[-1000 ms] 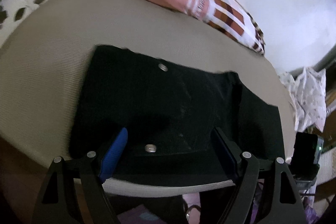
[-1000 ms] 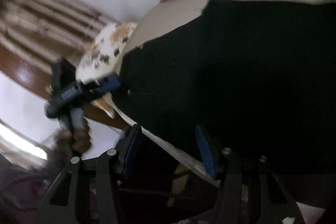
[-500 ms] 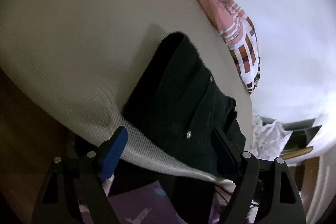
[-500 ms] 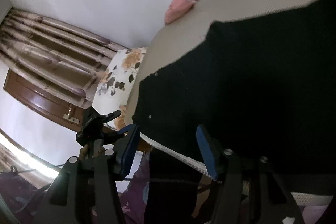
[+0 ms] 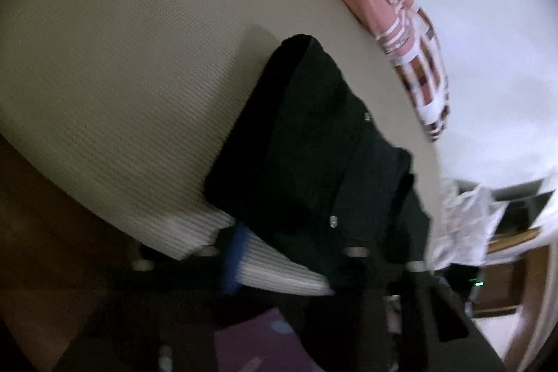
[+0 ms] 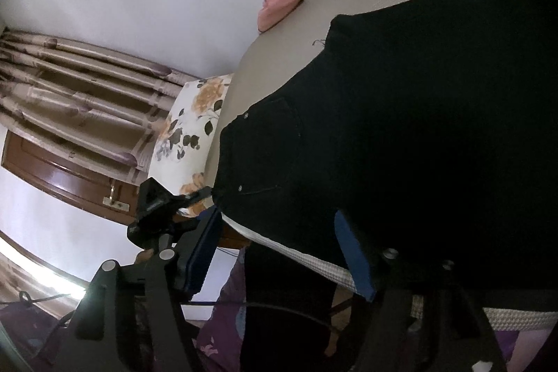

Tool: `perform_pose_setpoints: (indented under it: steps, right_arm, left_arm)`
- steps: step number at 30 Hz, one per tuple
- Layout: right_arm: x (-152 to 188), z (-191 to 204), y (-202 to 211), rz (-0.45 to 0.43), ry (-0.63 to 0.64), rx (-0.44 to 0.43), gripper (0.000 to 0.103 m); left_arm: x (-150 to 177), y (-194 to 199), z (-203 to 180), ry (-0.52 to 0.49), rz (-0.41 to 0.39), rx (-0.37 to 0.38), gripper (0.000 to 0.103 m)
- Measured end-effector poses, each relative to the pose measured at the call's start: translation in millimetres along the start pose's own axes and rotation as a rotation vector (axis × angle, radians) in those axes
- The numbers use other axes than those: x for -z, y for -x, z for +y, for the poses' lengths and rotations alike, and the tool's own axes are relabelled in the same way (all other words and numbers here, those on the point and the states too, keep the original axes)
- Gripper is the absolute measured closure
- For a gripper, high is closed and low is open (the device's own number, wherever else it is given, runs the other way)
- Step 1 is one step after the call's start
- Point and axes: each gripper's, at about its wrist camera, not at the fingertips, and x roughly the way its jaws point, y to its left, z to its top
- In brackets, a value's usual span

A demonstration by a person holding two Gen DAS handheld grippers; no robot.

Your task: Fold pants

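Bedroom, white wall, beige mattress with floral pillow at one end and a pink striped garment by the wall. Black pants lie flat near the mattress edge, part hanging over it. Left gripper sits at the pants' near corner, jaws closing, nearly together; from the right view it looks pinched on that corner, though the left view is blurred and dark, so how much cloth is caught isn't clear. Right gripper hovers at the mattress edge, jaws opening, pants edge between the blue pads but not pressed. Risks: left may hold only one layer, so the fold drags unevenly; right could catch the mattress cover with the cloth; the overhanging part may pull the pants off the bed when lifted.
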Motion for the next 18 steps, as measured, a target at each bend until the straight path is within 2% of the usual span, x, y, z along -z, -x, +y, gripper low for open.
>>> perform_pose_setpoints:
  steps: [1,6,10,13,15,16,18]
  right_arm:
    - [0.3,0.0,-0.4,0.0,0.001,0.002,0.037]
    - [0.8,-1.9,-3.7,0.0,-0.004,0.012,0.036]
    - [1.7,-1.5,-3.2,0.0,0.001,0.015,0.036]
    - [1.5,-1.5,-3.3,0.001,0.002,0.014,0.036]
    - [1.2,-1.4,-4.1,0.004,0.002,0.009,0.035]
    - [1.0,-1.7,-4.5,0.005,0.001,0.007,0.035]
    - [1.1,-1.7,-5.0,0.005,0.001,0.009,0.034]
  left_arm:
    - [-0.6,1.6,-5.1,-0.026,-0.01,-0.013,0.087]
    - [-6.1,5.3,-37.6,-0.178,-0.062,-0.089,0.089]
    - [-11.3,13.1,-59.6,-0.311,-0.147,-0.127,0.089]
    - [-13.8,-1.1,-22.9,-0.192,-0.082,-0.135,0.089]
    - [-13.2,-3.6,3.0,-0.11,-0.062,-0.092,0.088]
    - [-12.6,-2.5,4.0,-0.112,-0.062,-0.086,0.088]
    - [-9.4,-2.5,-4.5,-0.167,-0.075,-0.127,0.088]
